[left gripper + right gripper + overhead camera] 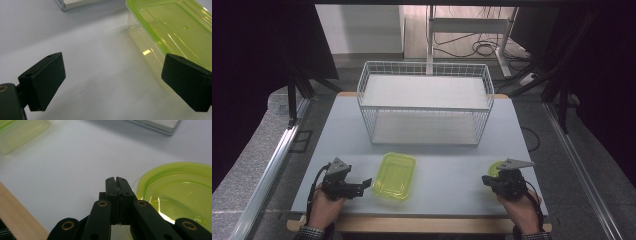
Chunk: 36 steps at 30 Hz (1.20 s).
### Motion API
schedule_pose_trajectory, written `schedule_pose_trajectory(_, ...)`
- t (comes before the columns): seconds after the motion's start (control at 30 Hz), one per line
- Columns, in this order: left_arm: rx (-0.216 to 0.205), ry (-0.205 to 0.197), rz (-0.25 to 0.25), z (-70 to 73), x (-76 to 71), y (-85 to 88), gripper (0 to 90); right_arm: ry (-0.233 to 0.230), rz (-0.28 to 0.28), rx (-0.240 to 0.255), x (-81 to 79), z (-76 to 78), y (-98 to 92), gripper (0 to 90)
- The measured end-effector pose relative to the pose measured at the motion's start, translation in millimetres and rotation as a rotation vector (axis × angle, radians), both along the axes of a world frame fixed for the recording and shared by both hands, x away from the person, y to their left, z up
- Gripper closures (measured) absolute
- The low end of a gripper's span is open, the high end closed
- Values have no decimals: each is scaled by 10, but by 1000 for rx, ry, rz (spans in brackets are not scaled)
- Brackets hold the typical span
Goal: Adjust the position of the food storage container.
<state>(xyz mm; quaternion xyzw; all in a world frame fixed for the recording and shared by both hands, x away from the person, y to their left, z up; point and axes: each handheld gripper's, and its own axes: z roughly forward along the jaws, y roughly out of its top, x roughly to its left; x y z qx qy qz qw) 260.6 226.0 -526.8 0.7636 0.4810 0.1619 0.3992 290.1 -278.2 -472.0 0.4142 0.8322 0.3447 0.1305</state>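
A clear yellow-green rectangular container (394,175) lies on the grey table (447,160) at the front, left of centre. My left gripper (364,184) rests just left of it, open, with nothing between its jaws. In the left gripper view the container (172,27) sits ahead and to the right, beside the right jaw, and my left gripper (113,77) stands wide apart over bare table. A round yellow-green container (495,168) sits at the front right, partly hidden behind my right gripper (486,180). My right gripper (116,180) is shut on nothing, its tips beside the round container (180,192).
A white wire basket (424,102) stands at the middle back of the table, its base corner (157,125) ahead of the right gripper. The table's wooden front edge (15,215) runs close to the right hand. Dark curtains and metal rails flank the table.
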Motion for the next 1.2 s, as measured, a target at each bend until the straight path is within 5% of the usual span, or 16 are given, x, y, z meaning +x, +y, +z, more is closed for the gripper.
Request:
schedule_pose_trajectory(0.2,45,3,-2,-2,-1,-43,60,-18,-32,17,121,-11,-148,882)
schedule_pose_trajectory(0.6,33,-14,17,44,-20,28,101,-39,-41,18,127,1,-156,879)
schedule_pose_trajectory(0.8,64,48,-92,49,-55,-40,429,-45,-14,15,70,-17,-81,870)
schedule_pose_trajectory(0.83,76,71,-113,46,-58,-69,550,-46,-7,15,51,-20,-48,868)
schedule_pose_trajectory(0.97,64,102,-146,57,-59,-87,771,-45,6,12,29,-29,-5,864)
schedule_pose_trajectory(1.2,77,159,-240,23,-58,-173,900,-42,40,16,-15,-41,107,856)
